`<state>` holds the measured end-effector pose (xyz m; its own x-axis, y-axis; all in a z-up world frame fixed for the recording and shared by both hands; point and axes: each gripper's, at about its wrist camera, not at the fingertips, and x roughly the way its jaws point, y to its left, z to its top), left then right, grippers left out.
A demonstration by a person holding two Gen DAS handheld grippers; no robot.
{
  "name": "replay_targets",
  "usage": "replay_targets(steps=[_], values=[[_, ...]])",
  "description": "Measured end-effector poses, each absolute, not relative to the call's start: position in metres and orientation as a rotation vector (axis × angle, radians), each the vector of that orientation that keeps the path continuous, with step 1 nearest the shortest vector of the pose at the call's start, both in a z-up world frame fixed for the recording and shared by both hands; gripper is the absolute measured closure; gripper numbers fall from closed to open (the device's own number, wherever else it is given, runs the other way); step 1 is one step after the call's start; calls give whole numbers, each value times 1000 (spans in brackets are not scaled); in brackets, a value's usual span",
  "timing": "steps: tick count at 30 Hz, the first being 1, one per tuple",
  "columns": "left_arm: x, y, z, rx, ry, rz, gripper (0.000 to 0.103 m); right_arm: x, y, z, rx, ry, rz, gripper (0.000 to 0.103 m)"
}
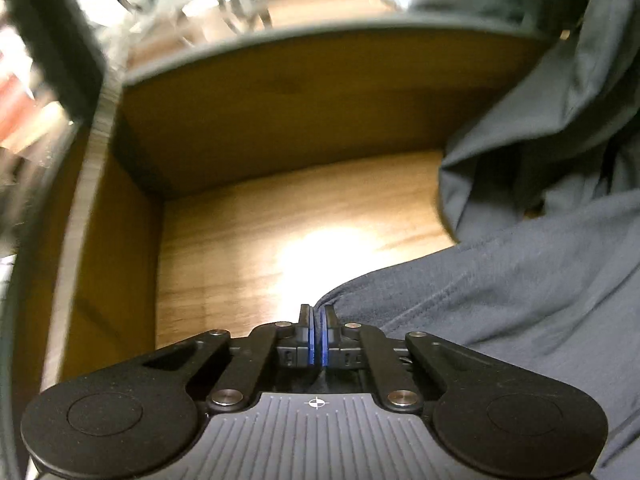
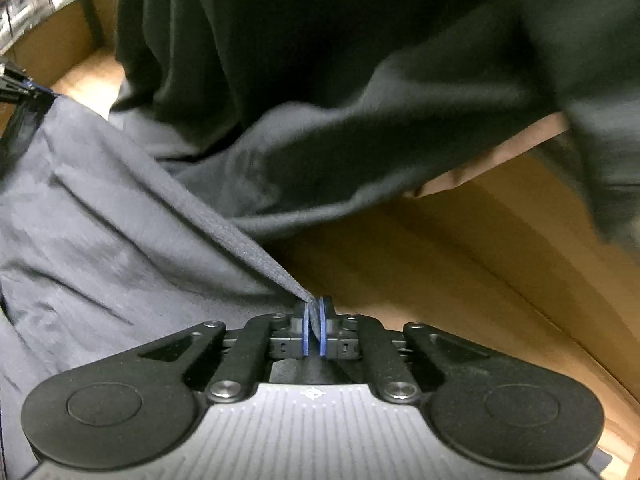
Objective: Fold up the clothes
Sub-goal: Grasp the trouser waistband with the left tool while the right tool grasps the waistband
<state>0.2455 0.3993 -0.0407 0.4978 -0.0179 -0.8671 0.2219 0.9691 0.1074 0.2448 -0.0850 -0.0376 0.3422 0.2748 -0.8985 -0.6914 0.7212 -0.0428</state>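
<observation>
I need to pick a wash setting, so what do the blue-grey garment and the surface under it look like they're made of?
Blue-grey garment: soft matte knit, probably cotton jersey; it drapes in loose folds and has a stitched hem. Tabletop: wood or wood-look laminate, light brown grain lines with a slight sheen.

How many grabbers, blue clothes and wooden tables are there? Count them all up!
Grippers: 2 (left gripper, right gripper)
Blue-grey garment: 1
Wooden table: 1
Total: 4
</observation>
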Motion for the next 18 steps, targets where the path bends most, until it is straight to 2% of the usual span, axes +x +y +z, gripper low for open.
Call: replay_targets(steps=[6,18], values=[[200,400,8,185,941,-133,98,200,-98,5,-451,964,620,98],[74,397,97,251,751,-133,98,51,-132,97,-446,785,571,98]])
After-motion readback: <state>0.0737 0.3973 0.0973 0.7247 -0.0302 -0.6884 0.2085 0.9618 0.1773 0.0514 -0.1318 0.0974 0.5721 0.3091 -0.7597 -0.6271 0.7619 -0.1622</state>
